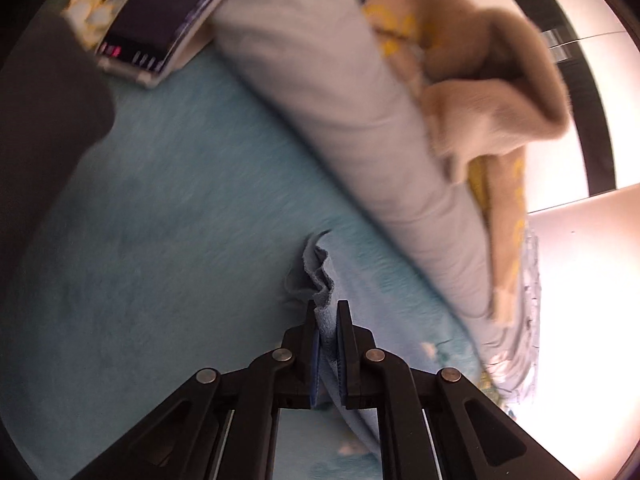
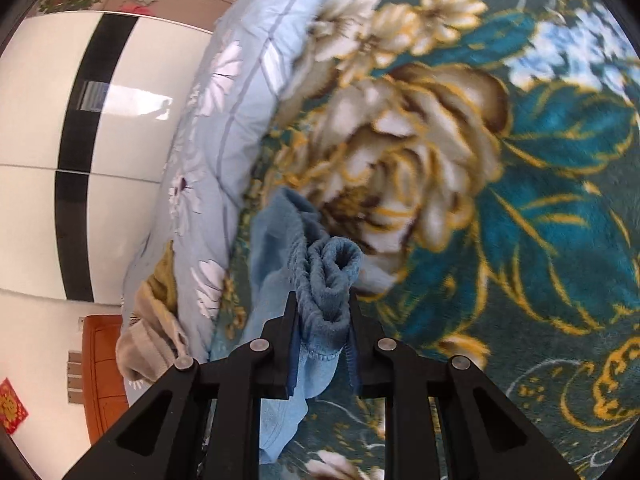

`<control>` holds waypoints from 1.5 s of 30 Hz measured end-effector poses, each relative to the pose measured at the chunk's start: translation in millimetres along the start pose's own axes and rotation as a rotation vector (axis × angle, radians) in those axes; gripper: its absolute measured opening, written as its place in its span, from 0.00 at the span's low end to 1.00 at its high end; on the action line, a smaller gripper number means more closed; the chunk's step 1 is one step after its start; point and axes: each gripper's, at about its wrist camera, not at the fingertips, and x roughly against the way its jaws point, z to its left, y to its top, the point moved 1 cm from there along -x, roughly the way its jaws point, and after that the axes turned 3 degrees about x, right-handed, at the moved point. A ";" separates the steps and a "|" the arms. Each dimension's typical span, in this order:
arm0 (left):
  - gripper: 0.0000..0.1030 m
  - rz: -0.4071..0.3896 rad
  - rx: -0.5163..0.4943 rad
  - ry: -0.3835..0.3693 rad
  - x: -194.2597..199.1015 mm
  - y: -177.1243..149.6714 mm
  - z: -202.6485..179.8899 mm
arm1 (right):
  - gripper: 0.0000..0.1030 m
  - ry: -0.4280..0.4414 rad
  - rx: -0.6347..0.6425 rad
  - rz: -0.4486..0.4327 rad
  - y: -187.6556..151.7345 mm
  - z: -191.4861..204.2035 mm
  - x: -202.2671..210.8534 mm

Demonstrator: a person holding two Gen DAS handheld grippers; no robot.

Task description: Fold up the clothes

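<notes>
From the left wrist view, my left gripper [image 1: 325, 308] is clenched on a thin fold of the light blue cloth [image 1: 320, 280], low in the centre of the frame, over a teal blanket [image 1: 168, 216]. A pale blue quilt [image 1: 340, 92] runs diagonally across the upper right, and what may be a laptop [image 1: 160, 20], too blurred to be sure, sits at upper left. From the right wrist view, my right gripper [image 2: 323, 300] grasps a bunched edge of the same cloth [image 2: 320, 276], bottom centre, above a floral blanket [image 2: 500, 160].
</notes>
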 end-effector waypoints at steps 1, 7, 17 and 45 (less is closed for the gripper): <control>0.07 0.005 0.011 0.015 -4.0 -0.4 4.9 | 0.20 0.000 -0.018 -0.003 -1.1 -5.6 -2.7; 0.07 0.016 0.020 0.074 -16.3 -2.7 13.1 | 0.20 -0.038 -0.057 -0.008 -4.2 -19.1 -11.0; 0.17 0.048 0.039 0.093 10.3 1.3 7.3 | 0.32 -0.132 0.025 -0.009 -0.7 -5.2 9.5; 0.30 0.540 -0.671 0.040 -93.0 -241.6 -197.6 | 0.46 -0.070 0.412 0.180 29.2 33.0 -19.2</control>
